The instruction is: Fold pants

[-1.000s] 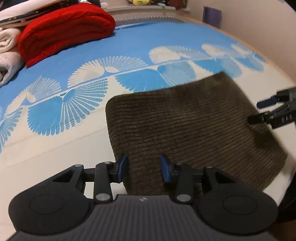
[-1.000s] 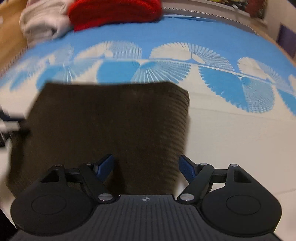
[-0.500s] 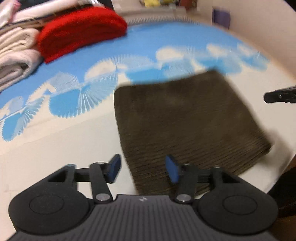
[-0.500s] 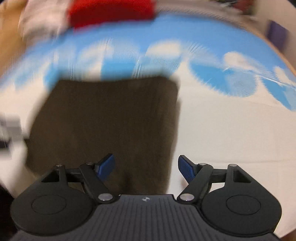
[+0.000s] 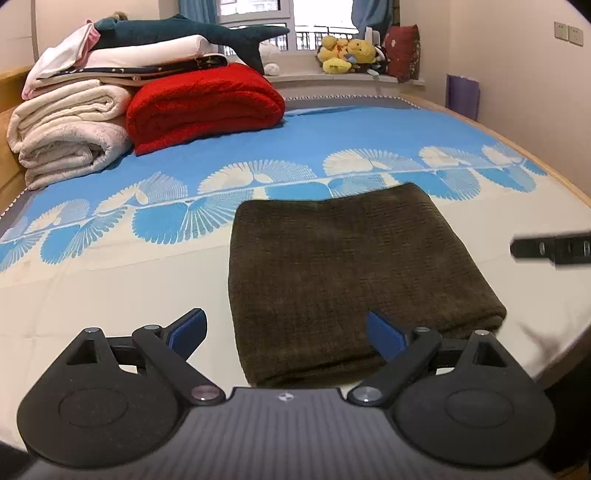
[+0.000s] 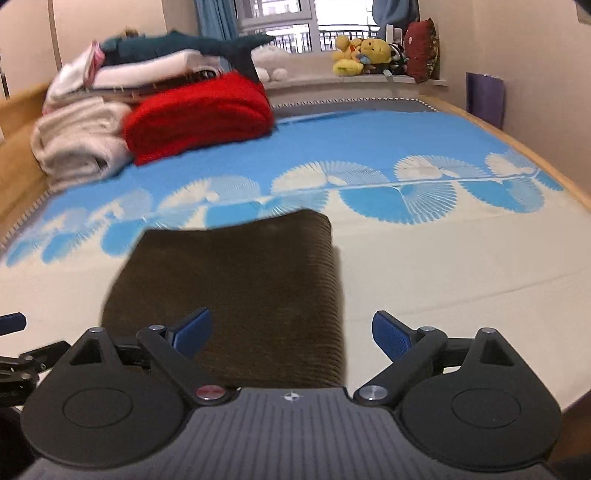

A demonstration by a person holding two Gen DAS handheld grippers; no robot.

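Left gripper (image 5: 286, 332): jaws opening, near full spread, nothing between the pads; hangs above the near left corner of the pants (image 5: 351, 273), clear of the cloth; right gripper (image 6: 291, 332): jaws opening too, wide, holding nothing, poised over the near right corner of the same bundle.

Pants: brown corduroy, folded into 1 squat rectangle, several layers thick at the near edge, lying flat on the cream part of the bed (image 5: 110, 288), just short of the blue fan-print band; edges fairly square, far edge slightly humped.

Beyond, well apart: red blanket (image 5: 207, 103) beside a stack of white bedding (image 5: 70, 129), plush shark (image 5: 192, 33) on top, soft toys (image 5: 347, 55) on the sill.

Step, by judgement: release after the last fold; folding looks finished or all but.

Next, by judgement: either back both grippers off without snagging the top layer, or press and square the humped far edge; no fresh grasp called for unless 1 more fold is wanted.
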